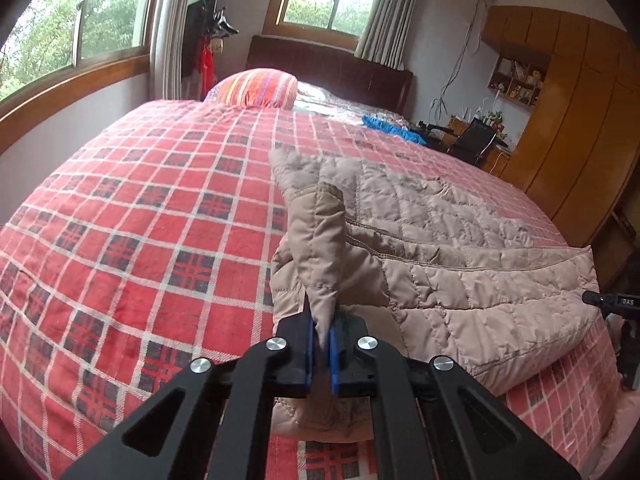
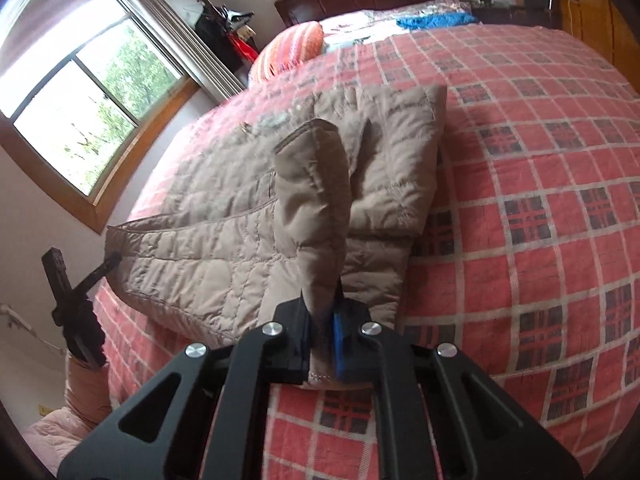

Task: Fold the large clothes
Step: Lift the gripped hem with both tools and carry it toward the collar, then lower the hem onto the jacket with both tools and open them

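Note:
A beige quilted jacket (image 1: 440,240) lies on the red plaid bedspread (image 1: 140,220), partly folded over itself. My left gripper (image 1: 322,338) is shut on a pinched fold of the jacket at its near left edge, and the cloth rises in a peak above the blue pads (image 1: 308,344). In the right wrist view the same jacket (image 2: 208,216) spreads to the left, and my right gripper (image 2: 320,344) is shut on a raised fold at its near right corner. The other gripper's tip (image 2: 80,288) shows at the jacket's far left edge.
A striped orange pillow (image 1: 256,88) and a blue cloth (image 1: 392,128) lie near the dark headboard (image 1: 332,68). Windows run along the left wall. Wooden wardrobes (image 1: 572,120) and a desk with a black chair (image 1: 472,140) stand to the right of the bed.

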A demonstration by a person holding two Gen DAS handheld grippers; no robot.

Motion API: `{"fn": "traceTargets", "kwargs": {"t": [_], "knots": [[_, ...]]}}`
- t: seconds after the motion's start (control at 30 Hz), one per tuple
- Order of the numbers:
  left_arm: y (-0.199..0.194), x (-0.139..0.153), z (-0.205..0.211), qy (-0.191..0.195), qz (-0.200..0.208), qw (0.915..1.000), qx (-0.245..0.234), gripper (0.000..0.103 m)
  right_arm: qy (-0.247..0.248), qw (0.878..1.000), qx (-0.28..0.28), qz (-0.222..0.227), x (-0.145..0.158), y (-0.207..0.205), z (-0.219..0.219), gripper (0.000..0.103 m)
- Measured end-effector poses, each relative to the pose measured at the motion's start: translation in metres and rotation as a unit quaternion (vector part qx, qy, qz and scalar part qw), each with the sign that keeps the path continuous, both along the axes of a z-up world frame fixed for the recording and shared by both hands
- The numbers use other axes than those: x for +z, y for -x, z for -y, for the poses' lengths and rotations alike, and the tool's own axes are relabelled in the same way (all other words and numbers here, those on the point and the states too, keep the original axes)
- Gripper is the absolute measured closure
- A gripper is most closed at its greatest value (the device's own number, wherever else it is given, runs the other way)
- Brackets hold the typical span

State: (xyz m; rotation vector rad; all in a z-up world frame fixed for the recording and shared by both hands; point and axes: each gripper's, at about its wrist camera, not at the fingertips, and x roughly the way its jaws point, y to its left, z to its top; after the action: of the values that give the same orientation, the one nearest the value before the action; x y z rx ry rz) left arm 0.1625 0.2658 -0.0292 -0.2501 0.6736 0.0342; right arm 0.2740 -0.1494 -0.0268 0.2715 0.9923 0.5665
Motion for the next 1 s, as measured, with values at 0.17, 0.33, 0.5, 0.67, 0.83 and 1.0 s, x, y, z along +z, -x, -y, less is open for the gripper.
{"fn": "traceTargets", "kwargs": {"t": [0.17,0.33,0.5,0.67,0.83,1.0], "knots": [[-0.012,0.053,0.006,-0.018,0.064,0.9978,0.0,0.098,-0.005,0.999,-0.006,0.05,0.052,-0.009,-0.002,0.096],[-0.055,0.094,0.003,-0.025,0.111,0.9933,0.018,0.098,0.006,0.997,-0.027,0.074,0.089,-0.049,-0.007,0.096],[-0.114,0.101,-0.001,-0.049,0.13,0.9892,0.047,0.097,0.006,0.997,-0.059,0.054,0.089,-0.112,-0.005,0.096],[-0.183,0.073,-0.005,-0.065,0.094,0.9916,0.061,0.097,0.014,0.997,-0.077,0.024,0.059,-0.17,-0.012,0.096],[-0.236,0.023,-0.01,-0.066,0.017,0.9957,0.063,0.097,0.036,0.995,-0.087,-0.013,0.017,-0.21,-0.021,0.096],[-0.263,-0.019,-0.02,-0.055,-0.044,0.9953,0.066,0.096,0.05,0.993,-0.095,-0.048,-0.022,-0.233,-0.023,0.096]]}}
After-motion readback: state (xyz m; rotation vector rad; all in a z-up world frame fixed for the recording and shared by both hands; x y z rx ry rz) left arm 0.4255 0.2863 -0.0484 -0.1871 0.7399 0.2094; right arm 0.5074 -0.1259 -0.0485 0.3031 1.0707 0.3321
